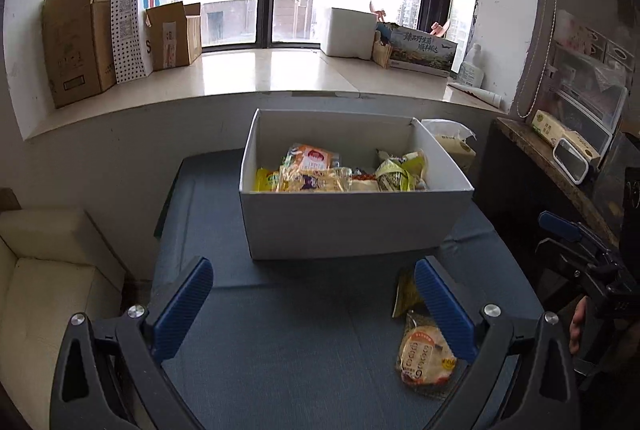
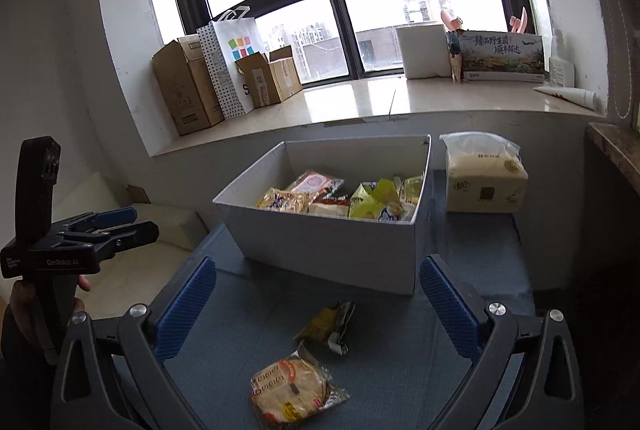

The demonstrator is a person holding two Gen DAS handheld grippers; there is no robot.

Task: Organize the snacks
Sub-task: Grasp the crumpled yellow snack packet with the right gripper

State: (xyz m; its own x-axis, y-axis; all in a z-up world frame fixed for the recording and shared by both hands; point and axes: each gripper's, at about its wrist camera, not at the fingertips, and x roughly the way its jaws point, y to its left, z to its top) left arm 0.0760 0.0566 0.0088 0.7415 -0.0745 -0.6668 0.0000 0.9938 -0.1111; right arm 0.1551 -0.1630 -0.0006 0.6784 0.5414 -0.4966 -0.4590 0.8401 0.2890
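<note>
Both claws spread wide, empty, above blue tabletop (image 2: pixel 460 382). Round pastry packet (image 2: pixel 294 390) lay flat on tabletop between right claw (image 2: pixel 318 306) fingers, nearer camera than fingertips. Yellow snack packet (image 2: pixel 328 324) just beyond it, apart. In left view, both packets sat beside left claw (image 1: pixel 314 300) right finger (image 1: pixel 444 306). White box (image 2: pixel 340 250) behind, holding snacks.

"GenRobot.AI" on the left gripper (image 2: pixel 132 216)

White box (image 2: pixel 332 250) of snacks on blue surface (image 2: pixel 380 382), round cracker pack (image 2: pixel 290 390) and yellow packet (image 2: pixel 326 326) before it, right hand-held gripper (image 2: pixel 316 306) spread wide, tissue pack (image 2: pixel 484 178) beside box
</note>
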